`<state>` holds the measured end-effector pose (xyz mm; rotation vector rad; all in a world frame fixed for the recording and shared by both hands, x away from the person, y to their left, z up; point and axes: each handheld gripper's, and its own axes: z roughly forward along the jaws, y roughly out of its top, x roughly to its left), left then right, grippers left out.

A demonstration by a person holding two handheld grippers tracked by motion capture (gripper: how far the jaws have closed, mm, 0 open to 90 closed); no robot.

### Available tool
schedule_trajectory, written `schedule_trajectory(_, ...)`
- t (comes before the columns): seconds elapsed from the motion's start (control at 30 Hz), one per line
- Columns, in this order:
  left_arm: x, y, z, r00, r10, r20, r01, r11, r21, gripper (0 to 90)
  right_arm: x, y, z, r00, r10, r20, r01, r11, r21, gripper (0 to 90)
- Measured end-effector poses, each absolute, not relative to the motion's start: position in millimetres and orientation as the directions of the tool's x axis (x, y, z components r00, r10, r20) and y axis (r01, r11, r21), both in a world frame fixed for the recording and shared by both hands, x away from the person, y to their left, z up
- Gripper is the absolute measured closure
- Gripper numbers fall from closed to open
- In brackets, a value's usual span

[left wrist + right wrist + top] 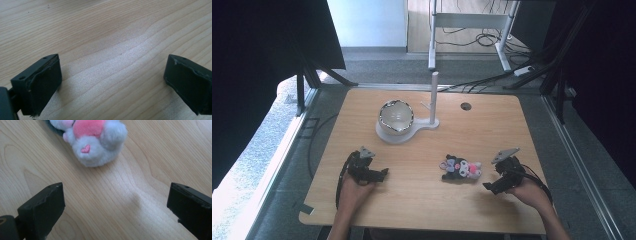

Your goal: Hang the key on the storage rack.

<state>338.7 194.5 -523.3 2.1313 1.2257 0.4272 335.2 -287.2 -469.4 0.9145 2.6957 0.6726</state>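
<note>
A small plush toy [461, 168], black, white and pink, lies on the wooden table [422, 200] right of centre. My right gripper [492, 187] rests low on the table just right of it, jaws wide apart and empty. In the right gripper view the plush [96, 141] lies ahead of the open right gripper [116, 205], its white and pink rear toward me. My left gripper [381, 175] sits at the front left of the table, held in a hand. The left gripper [111, 82] is open over bare wood in its own view.
A white stand [402, 134] at the table's back centre carries a shiny bowl [396, 116] and an upright white post [433, 97] with a small peg. A round cable hole [466, 106] sits at the back right. Cables lie on the floor beyond the table.
</note>
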Motion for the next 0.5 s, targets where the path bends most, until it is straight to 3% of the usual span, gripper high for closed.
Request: schedule_trajectory(0.5, 338.7, 194.5, -523.2, 0.514, 0.857, -0.033, 0.651, -0.365, 0.665, 1.5, 352.2, -262.9, -461.6, -0.843, 0.533, -0.074, 0.456, 0.781, 0.426, 5.1)
